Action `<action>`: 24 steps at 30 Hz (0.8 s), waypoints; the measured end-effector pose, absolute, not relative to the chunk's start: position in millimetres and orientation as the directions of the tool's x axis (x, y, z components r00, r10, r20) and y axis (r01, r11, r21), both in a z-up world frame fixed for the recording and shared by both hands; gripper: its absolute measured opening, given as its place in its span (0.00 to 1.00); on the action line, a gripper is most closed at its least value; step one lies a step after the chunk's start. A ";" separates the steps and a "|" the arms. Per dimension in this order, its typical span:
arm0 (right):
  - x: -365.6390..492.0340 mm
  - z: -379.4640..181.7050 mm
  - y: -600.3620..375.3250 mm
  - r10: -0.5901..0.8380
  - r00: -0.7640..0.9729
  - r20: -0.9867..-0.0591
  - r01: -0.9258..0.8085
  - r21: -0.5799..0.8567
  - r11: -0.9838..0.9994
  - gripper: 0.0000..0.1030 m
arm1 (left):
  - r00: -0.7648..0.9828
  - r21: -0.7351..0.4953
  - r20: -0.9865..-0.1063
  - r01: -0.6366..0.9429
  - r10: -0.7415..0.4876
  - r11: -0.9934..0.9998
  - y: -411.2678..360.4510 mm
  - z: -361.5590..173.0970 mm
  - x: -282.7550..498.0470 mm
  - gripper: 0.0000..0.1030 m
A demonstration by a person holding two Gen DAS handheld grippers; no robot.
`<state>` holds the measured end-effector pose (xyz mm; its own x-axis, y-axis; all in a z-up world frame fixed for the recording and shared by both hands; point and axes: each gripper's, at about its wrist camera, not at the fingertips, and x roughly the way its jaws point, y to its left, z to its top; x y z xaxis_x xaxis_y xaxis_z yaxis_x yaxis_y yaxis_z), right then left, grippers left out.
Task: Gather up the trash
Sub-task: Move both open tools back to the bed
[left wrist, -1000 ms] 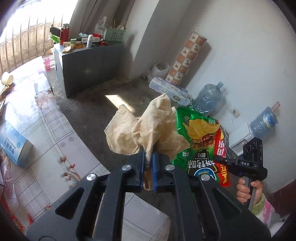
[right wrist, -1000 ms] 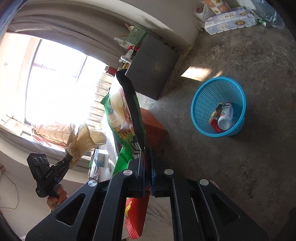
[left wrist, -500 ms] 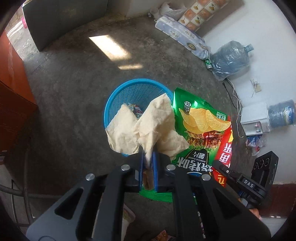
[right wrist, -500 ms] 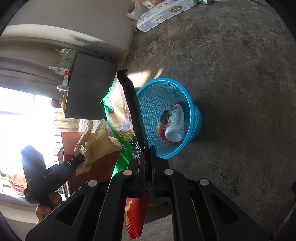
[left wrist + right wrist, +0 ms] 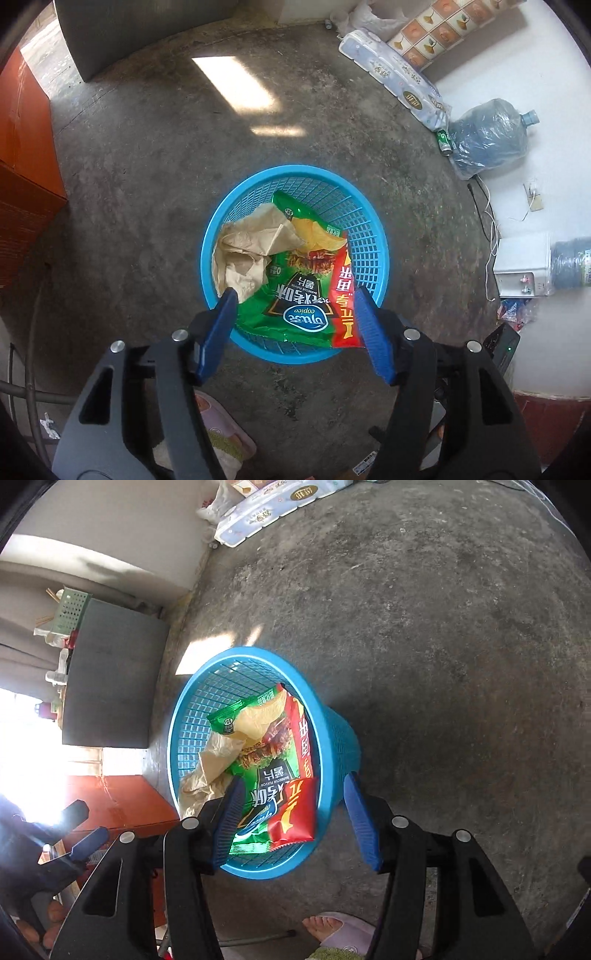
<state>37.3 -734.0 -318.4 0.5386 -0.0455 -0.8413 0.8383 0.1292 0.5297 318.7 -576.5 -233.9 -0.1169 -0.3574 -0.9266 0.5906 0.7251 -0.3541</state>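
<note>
Left wrist view: the left gripper points steeply down over a blue mesh basket, its blue pads spread apart and opening, with nothing pressed between them. Below the gap, inside the basket, lies a crumpled tan paper on the left side, and a green and red chip bag fills the middle and right, its red edge leaning against the near rim. The paper overlaps the upper left corner of the bag. The basket stands on a bare concrete floor with a sunlit patch beyond it. Farther out along the white wall lie a pack of tissue rolls and a large water jug; an orange cabinet stands at the left edge.

In the right wrist view, the right gripper also hangs over the basket with its jaws parted and opening, gripping nothing. The chip bag rests loose in the basket just past the left pad, and the near basket rim sits between the fingers. The tan paper is tucked behind the bag. At the lower left edge the other gripper shows dimly against window glare. A slippered foot stands on the floor near the bottom.
</note>
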 end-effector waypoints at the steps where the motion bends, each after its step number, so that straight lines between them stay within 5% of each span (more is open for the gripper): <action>1: 30.5 -313.1 -732.7 -0.064 0.533 -0.844 0.843 0.522 0.132 0.53 | -0.105 -0.353 -0.925 0.597 -0.365 0.720 -574.0 -225.3 317.5 0.62; 10: 12.1 -260.2 -701.9 -0.122 0.513 -0.850 0.831 0.456 0.318 0.53 | -0.031 -0.373 -0.880 0.661 -0.473 0.651 -520.0 -115.6 300.7 0.67; 19: 32.7 -167.1 -636.2 -0.119 0.579 -0.806 0.718 0.436 0.543 0.53 | 0.165 -0.412 -0.759 0.627 -0.630 0.661 -365.0 10.6 271.5 0.81; 24: 36.0 -110.2 -590.1 -0.134 0.597 -0.791 0.655 0.384 0.651 0.64 | 0.250 -0.445 -0.717 0.554 -0.650 0.704 -260.7 35.4 237.0 0.83</action>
<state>36.0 -590.1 -110.2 0.5967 -0.1342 -0.7912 0.6550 0.6510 0.3836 237.0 -260.7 35.4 0.2497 -0.6505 -0.7173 0.5536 0.7037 -0.4454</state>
